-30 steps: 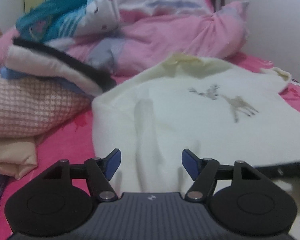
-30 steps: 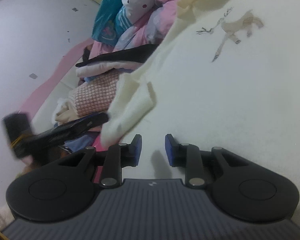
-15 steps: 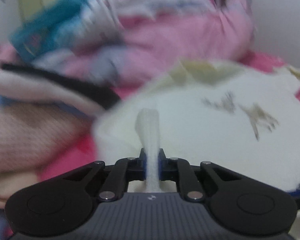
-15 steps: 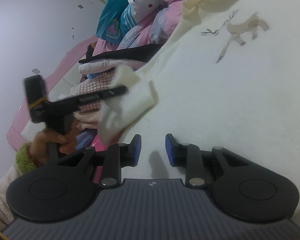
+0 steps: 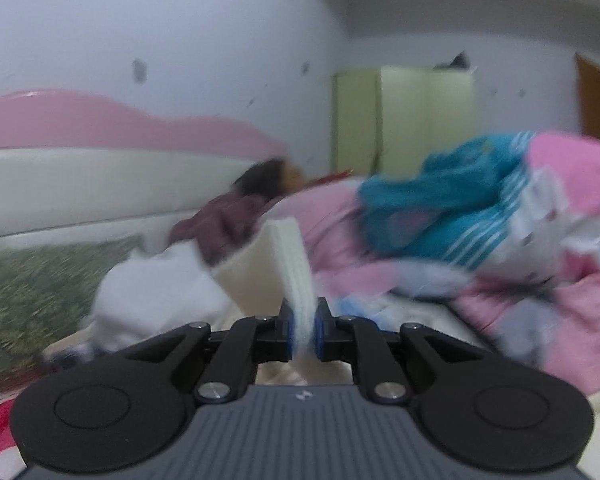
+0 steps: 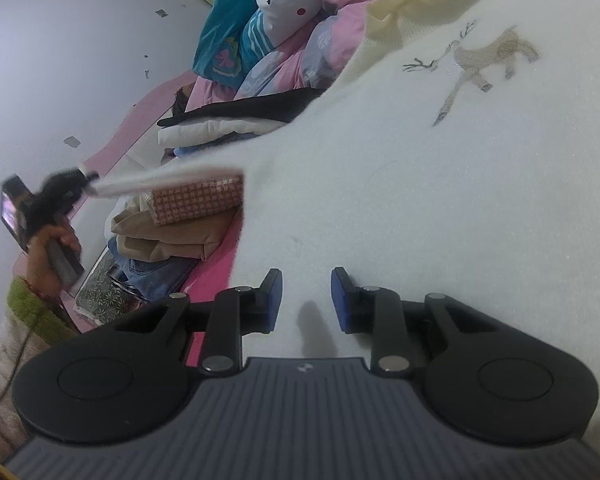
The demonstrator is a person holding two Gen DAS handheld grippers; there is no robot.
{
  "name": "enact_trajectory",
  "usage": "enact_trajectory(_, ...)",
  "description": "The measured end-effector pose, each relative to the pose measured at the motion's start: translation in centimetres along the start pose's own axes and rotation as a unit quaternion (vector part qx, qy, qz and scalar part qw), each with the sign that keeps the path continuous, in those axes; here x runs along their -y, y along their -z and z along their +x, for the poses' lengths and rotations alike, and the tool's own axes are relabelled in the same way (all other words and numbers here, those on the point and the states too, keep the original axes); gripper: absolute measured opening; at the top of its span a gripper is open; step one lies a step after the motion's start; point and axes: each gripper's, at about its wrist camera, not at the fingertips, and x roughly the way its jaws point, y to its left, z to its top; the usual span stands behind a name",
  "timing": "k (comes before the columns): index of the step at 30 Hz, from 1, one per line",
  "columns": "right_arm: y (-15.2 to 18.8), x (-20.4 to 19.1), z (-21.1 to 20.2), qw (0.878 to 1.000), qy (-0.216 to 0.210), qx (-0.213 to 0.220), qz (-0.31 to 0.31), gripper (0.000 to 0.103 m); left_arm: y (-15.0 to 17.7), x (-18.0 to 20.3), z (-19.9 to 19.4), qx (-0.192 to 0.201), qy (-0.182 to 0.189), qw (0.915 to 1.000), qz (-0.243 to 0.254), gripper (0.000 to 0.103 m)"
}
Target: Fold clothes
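Observation:
A cream sweater (image 6: 420, 200) with a deer motif (image 6: 480, 60) lies spread on the bed. My left gripper (image 5: 303, 320) is shut on the ribbed cuff of its sleeve (image 5: 290, 256), which stands up between the blue pads. In the right wrist view that left gripper (image 6: 85, 176) is held up at the far left, and the sleeve (image 6: 172, 178) stretches from it towards the sweater's body. My right gripper (image 6: 306, 296) hovers low over the sweater's lower part, its jaws apart with only flat fabric showing between them.
A stack of folded clothes (image 6: 188, 204) sits left of the sweater. A heap of pink and teal bedding (image 5: 500, 240) lies behind. A pink headboard (image 5: 100, 120) and a pale cupboard (image 5: 404, 120) stand against the wall. A person's hand (image 6: 48, 248) holds the left gripper.
My left gripper shut on the sleeve cuff, then lifted and swung left, pulling the sleeve out straight. The right gripper stayed where it was.

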Motion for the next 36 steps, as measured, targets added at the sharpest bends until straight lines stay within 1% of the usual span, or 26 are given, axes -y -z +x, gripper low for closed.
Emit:
enact_trajectory(3,0.0,0.0,0.0,1.0,0.0,0.0,0.0,0.026,2.1,-0.4,0.7,-0.018,-0.012,0.9997,0.01,0.011)
enact_trajectory(10,-0.1,0.1,0.0,1.0,-0.001,0.0,0.0,0.026,4.7,-1.0,0.5,-0.027,-0.019,0.9994,0.007,0.011)
enact_trajectory(13,-0.1,0.0,0.0,1.0,-0.001,-0.001,-0.001,0.026,6.0,-1.7,0.9,-0.049,-0.027,0.9983,0.014,0.012)
enact_trajectory(14,-0.1,0.1,0.0,1.0,-0.001,-0.001,-0.002,0.027,6.4,-1.9,1.1,-0.058,-0.029,0.9978,0.016,0.015)
enact_trajectory(16,-0.1,0.1,0.0,1.0,-0.001,-0.001,-0.002,0.027,6.8,-2.5,1.1,-0.069,-0.03,0.997,0.016,0.017)
enact_trajectory(18,-0.1,0.1,0.0,1.0,-0.001,-0.001,-0.002,0.027,6.9,-3.4,0.9,-0.076,-0.028,0.9967,0.004,0.018)
enact_trajectory(20,-0.2,0.1,0.0,1.0,-0.001,-0.001,-0.002,0.027,6.7,-4.1,0.4,-0.076,-0.031,0.9966,-0.007,0.019)
enact_trajectory(21,-0.2,0.1,0.0,1.0,-0.001,-0.001,-0.002,0.027,6.6,-4.4,0.1,-0.076,-0.033,0.9965,-0.013,0.025)
enact_trajectory(22,-0.1,0.0,0.0,1.0,-0.001,-0.001,-0.002,0.027,6.5,-4.7,-0.3,-0.069,-0.043,0.9966,-0.014,0.03)
enact_trajectory(23,-0.1,0.0,0.1,1.0,-0.001,-0.001,-0.002,0.027,6.3,-4.9,-1.0,-0.053,-0.061,0.9966,-0.014,0.038)
enact_trajectory(24,-0.1,0.0,0.1,1.0,-0.001,-0.001,-0.003,0.027,6.2,-5.2,-1.6,-0.038,-0.073,0.9965,-0.014,0.04)
enact_trajectory(25,-0.1,0.0,0.1,1.0,-0.001,-0.001,-0.003,0.027,6.0,-5.6,-2.2,-0.022,-0.085,0.996,-0.015,0.041)
enact_trajectory(28,-0.1,0.0,0.1,1.0,-0.002,0.0,-0.003,0.027,5.4,-5.8,-4.2,0.003,-0.083,0.9965,-0.007,0.043)
enact_trajectory(30,-0.1,0.0,0.1,1.0,-0.002,0.0,-0.004,0.027,5.4,-5.2,-5.4,0.006,-0.06,0.9981,-0.009,0.043)
enact_trajectory(33,-0.1,-0.1,0.1,1.0,0.0,-0.002,-0.005,0.027,5.8,-3.1,-6.0,-0.017,0.016,0.9996,-0.017,0.044)
enact_trajectory(34,-0.1,-0.1,0.0,1.0,0.0,-0.002,-0.006,0.027,6.2,-1.9,-5.7,-0.037,0.049,0.9981,-0.013,0.044)
enact_trajectory(36,0.0,-0.1,0.0,1.0,0.001,-0.001,-0.008,0.027,7.1,0.6,-5.1,-0.075,0.114,0.9906,-0.004,0.044)
